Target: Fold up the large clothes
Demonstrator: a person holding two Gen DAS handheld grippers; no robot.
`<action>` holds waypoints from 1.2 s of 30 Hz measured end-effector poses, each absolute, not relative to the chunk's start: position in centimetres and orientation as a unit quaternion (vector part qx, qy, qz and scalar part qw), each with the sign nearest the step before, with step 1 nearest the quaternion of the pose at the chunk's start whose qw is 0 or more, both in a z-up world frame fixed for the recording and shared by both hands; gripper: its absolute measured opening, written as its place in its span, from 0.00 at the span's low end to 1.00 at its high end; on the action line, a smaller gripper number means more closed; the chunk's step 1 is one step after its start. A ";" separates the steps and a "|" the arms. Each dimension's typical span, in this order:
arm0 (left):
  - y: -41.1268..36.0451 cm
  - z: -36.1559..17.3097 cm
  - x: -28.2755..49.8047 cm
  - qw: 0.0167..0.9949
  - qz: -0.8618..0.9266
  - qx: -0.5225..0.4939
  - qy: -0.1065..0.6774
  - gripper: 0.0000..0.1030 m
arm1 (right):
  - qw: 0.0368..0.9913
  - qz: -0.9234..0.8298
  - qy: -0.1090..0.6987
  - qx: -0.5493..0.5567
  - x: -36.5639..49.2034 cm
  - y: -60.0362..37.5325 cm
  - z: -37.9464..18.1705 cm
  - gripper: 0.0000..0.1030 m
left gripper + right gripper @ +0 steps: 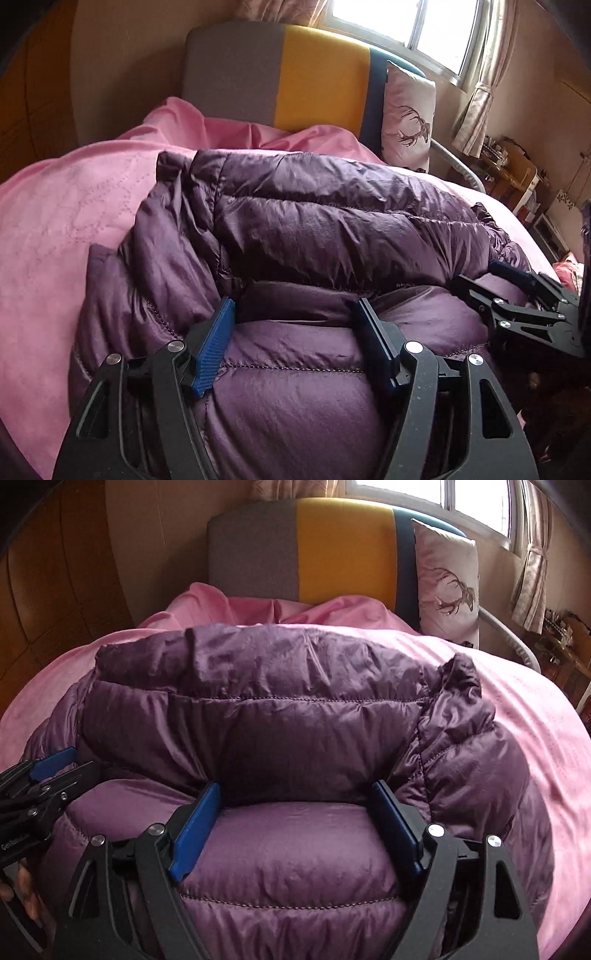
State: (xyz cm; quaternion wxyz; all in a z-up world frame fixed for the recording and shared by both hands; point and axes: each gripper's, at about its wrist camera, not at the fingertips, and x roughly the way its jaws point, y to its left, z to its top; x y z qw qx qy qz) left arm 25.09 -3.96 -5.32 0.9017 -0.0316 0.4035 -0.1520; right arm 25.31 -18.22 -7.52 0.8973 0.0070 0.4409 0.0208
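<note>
Lying across a pink bedspread (517,709), the purple down jacket (280,716) looks light, puffy and springy, with a slick shell that would likely slide out of a shallow pinch; a deep bite on the stitched seams or the near edge seems the safer hold. The left gripper (295,314) has its fingers spread over a quilted panel, pads resting on the fabric and pinching nothing. The right gripper (297,797) is likewise spread and rests on the jacket. Soft bedding gives underneath. At twelve o'clock stands a grey and yellow headboard (280,74); a deer-print pillow (448,587) and a window (410,26) sit near one o'clock.
</note>
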 end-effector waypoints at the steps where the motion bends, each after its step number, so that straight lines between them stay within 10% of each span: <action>1: -4.0 -5.7 25.2 0.902 -0.151 -0.028 0.404 0.64 | 0.897 0.019 0.442 0.004 25.5 -18.1 -7.9 0.79; 24: 7.5 -6.6 19.7 0.883 -0.095 -0.211 0.409 0.77 | 0.893 -0.110 0.412 0.145 12.0 -30.5 -5.7 0.93; 31: 8.9 -7.5 19.5 0.853 -0.154 -0.267 0.421 0.36 | 0.883 -0.043 0.417 0.210 9.9 -30.9 -6.1 0.26; 36: 9.1 -7.0 17.5 0.846 -0.180 -0.268 0.424 0.19 | 0.873 -0.004 0.431 0.228 9.3 -32.8 -4.4 0.11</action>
